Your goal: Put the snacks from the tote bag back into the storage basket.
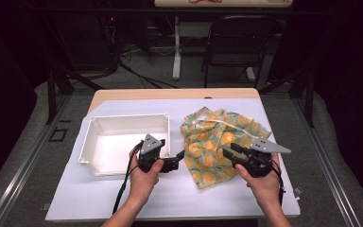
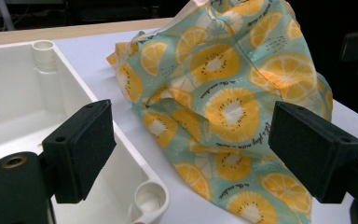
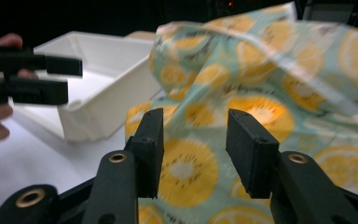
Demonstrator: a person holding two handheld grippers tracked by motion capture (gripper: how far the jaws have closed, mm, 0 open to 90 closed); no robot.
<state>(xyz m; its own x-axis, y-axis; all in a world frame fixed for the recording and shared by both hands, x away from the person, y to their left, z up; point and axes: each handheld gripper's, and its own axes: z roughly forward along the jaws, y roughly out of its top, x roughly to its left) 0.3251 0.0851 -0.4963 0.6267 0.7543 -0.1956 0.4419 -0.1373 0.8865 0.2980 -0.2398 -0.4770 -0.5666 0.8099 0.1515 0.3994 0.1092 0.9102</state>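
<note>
the fruit-print cloth bag (image 1: pixel 220 142) lies crumpled right of centre on the table, beside the white tray (image 1: pixel 90 130). both the left gripper (image 1: pixel 178 155) and right gripper (image 1: pixel 228 152) are released, jaws apart at the bag's edges, nothing pinched. i'd worry the loose folds slip out, or a jaw knocks the tray.

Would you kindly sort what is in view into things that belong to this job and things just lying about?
Job: fruit-print cloth bag; white tray; left hand-held gripper; right hand-held gripper.
Lying about: black chair; floor cables.
</note>
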